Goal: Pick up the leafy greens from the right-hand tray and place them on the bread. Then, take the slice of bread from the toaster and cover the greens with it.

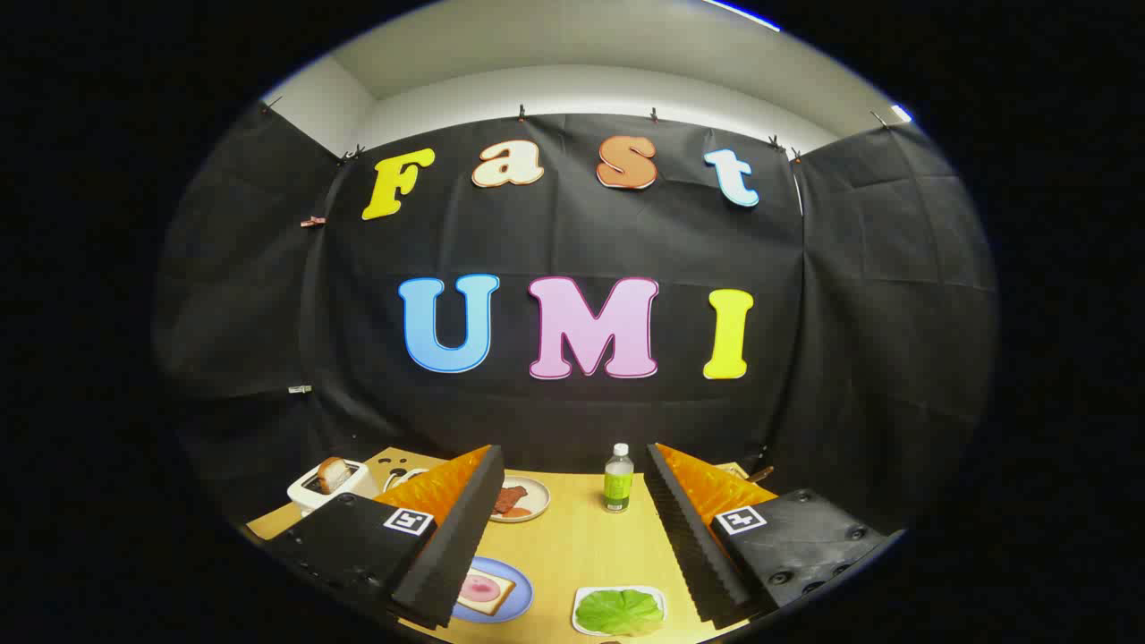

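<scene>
Gripper view. Leafy greens flat on a small white tray, close below and between the two fingers, nearer the right one. Bright green, broad, ruffled at the edges, pale veins fanning across; long axis crosswise to the fingers, spread wider than deep. Which end is the stem cannot be told.

Gripper spread wide, fingers black and ribbed on the inner faces, orange behind, holding nothing, raised above a light wooden table.

Slice of bread on a blue plate, just beside the left finger and partly hidden by it; pale crumb, brown crust, a pink round slice on top. Set square-on at a slight tilt, one corner toward the tray of greens.

White toaster beyond the left finger at the table's far left, a browned slice of bread standing upright in its slot, top end up.

Beige plate with dark red pieces beyond the left fingertip. Clear bottle with green label and white cap upright between the fingertips, farther back.
</scene>
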Action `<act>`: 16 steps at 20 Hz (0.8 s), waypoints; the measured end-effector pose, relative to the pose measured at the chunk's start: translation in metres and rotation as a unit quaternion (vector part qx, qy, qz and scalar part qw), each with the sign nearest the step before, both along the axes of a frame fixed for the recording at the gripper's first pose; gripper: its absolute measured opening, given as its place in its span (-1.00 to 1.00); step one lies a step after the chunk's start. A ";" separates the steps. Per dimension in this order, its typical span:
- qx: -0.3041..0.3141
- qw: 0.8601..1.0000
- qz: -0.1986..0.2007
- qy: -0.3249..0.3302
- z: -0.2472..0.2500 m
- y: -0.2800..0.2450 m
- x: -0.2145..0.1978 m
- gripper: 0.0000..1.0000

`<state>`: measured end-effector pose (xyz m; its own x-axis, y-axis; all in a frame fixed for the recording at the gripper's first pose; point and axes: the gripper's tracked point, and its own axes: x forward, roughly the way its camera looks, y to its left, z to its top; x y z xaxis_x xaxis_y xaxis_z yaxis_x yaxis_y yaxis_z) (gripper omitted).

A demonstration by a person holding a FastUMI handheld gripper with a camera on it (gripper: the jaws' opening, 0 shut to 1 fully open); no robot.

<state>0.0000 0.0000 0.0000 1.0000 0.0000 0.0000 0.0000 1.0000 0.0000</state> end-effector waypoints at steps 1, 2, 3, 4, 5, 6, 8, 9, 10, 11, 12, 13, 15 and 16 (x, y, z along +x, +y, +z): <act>0.002 1.000 0.000 0.000 0.000 0.001 0.003 0.96; 0.002 1.000 0.000 0.002 -0.002 0.002 0.005 0.96; 0.003 1.000 0.002 0.004 -0.004 0.005 0.007 0.96; 0.003 1.000 0.005 0.005 -0.004 0.008 0.009 0.96; 0.004 1.000 0.008 0.005 -0.005 0.010 0.010 0.96; 0.004 1.000 0.011 0.006 -0.006 0.012 0.012 0.96; 0.004 1.000 0.016 0.008 -0.007 0.017 0.015 0.96; 0.003 1.000 0.017 0.007 -0.008 0.019 0.016 0.96; 0.002 1.000 0.018 0.008 -0.008 0.021 0.016 0.96; 0.002 1.000 0.019 0.009 -0.009 0.022 0.017 0.96; 0.001 1.000 0.021 0.011 -0.010 0.024 0.018 0.96; 0.001 1.000 0.022 0.012 -0.011 0.025 0.018 0.96; -0.001 1.000 0.020 0.013 -0.013 0.023 0.020 0.96; 0.000 1.000 0.019 0.013 -0.014 0.023 0.020 0.96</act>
